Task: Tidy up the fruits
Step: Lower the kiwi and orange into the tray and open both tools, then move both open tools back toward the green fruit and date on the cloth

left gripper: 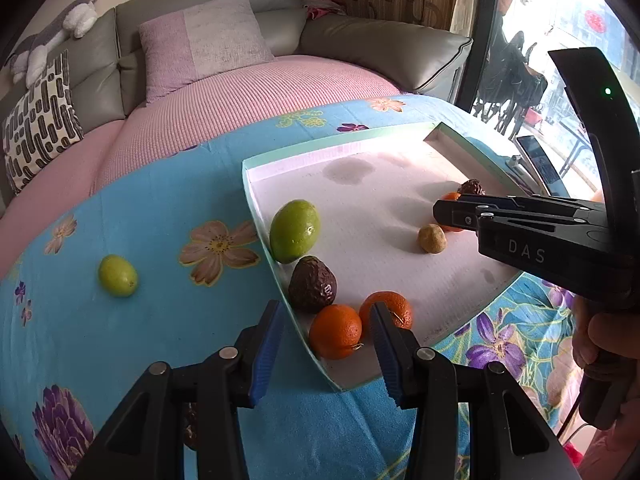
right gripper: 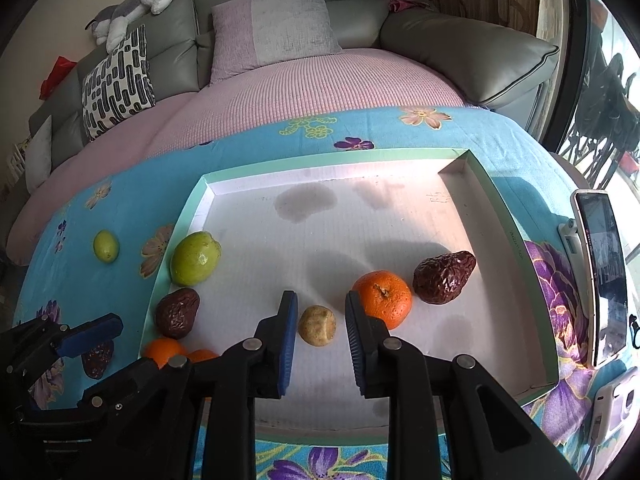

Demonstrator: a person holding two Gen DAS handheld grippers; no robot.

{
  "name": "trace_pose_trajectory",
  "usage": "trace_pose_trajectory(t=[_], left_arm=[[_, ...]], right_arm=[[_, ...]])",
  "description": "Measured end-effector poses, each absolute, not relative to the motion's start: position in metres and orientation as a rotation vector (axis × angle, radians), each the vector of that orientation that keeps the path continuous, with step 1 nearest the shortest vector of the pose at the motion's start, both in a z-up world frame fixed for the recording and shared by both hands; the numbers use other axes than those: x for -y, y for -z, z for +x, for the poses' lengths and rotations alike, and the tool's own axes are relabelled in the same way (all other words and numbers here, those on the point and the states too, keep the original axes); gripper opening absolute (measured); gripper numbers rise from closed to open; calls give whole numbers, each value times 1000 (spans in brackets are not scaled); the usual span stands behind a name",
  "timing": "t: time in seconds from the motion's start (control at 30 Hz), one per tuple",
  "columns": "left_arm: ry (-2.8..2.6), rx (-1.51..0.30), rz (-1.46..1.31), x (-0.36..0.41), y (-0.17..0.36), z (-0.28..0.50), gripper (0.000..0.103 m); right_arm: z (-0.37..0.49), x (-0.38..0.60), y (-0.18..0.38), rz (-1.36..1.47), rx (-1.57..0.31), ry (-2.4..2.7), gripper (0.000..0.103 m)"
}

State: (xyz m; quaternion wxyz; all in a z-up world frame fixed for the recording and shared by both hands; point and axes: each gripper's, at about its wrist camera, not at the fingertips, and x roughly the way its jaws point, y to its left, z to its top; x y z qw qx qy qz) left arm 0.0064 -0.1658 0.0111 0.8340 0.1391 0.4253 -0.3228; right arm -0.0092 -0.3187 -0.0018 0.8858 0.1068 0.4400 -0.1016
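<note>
Left gripper (left gripper: 326, 346): jaws spread wide, nothing between pads, pointing toward 12 o'clock. Right gripper (right gripper: 320, 334): jaws parted, unclamped. Hand (left gripper: 596, 344) grips its handle at 3 o'clock.

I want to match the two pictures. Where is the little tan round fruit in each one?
Left wrist view: the small tan round fruit lies right of centre, just left of the right gripper.
Right wrist view: it sits low centre, between the open jaws.
Shared landmark: the big green fruit by the tray's left wall.

Each tool (right gripper: 320, 336) has 2 black fingers with ribbed blue pads (right gripper: 289, 340), silver screws, "DAS" lettering.
</note>
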Motion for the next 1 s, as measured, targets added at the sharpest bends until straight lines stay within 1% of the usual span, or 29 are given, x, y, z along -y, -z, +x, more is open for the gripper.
trace_pose_trajectory(t=[0.03, 0.1, 0.13, 0.17, 0.23, 0.3, 0.33, 0.37, 0.43, 0.5, 0.53, 0.57, 0.63, 0.9, 0.93, 0.97, 1.0], left_arm=[[673, -901, 288, 163, -12, 8, 50], [646, -904, 272, 158, -12, 14, 57], [630, -908, 262, 154, -12, 17, 59], [615, -912, 252, 151, -11, 20, 62], [584, -919, 235, 144, -10, 26, 68], [540, -923, 227, 137, -8, 33, 76], [517, -922, 223, 134, -7, 36, 78], [496, -921, 216, 130, -7, 39, 81], [459, -922, 185, 120, -6, 45, 86], [422, -920, 143, 110, -5, 52, 96], [403, -918, 124, 105, -5, 55, 97], [385, -916, 111, 100, -4, 57, 99], [355, -913, 100, 93, -3, 61, 100], [273, -898, 21, 69, -2, 71, 103], [266, -898, 16, 66, -2, 72, 103], [261, -898, 14, 64, -2, 72, 103], [255, -897, 12, 62, -2, 72, 103]], right_arm=[[-9, 319, 1, 222, -914, 212, 25], [-9, 319, 2, 222, -917, 216, 26], [-9, 320, 2, 222, -921, 221, 33], [-9, 320, 3, 222, -923, 228, 45], [-10, 320, 2, 222, -917, 234, 57], [-10, 320, 0, 223, -911, 227, 58], [-10, 319, 0, 222, -910, 226, 60], [-9, 319, 0, 219, -911, 225, 67], [-8, 318, 1, 210, -914, 228, 74], [-7, 317, 2, 202, -921, 228, 74], [-6, 317, 3, 199, -923, 229, 74], [-6, 316, 4, 196, -928, 230, 77], [-5, 316, 5, 194, -937, 235, 83], [-3, 309, 6, 169, -941, 219, 83], [-3, 307, 6, 163, -940, 216, 86], [-3, 306, 6, 157, -938, 215, 93], [-3, 304, 6, 150, -936, 214, 96]])
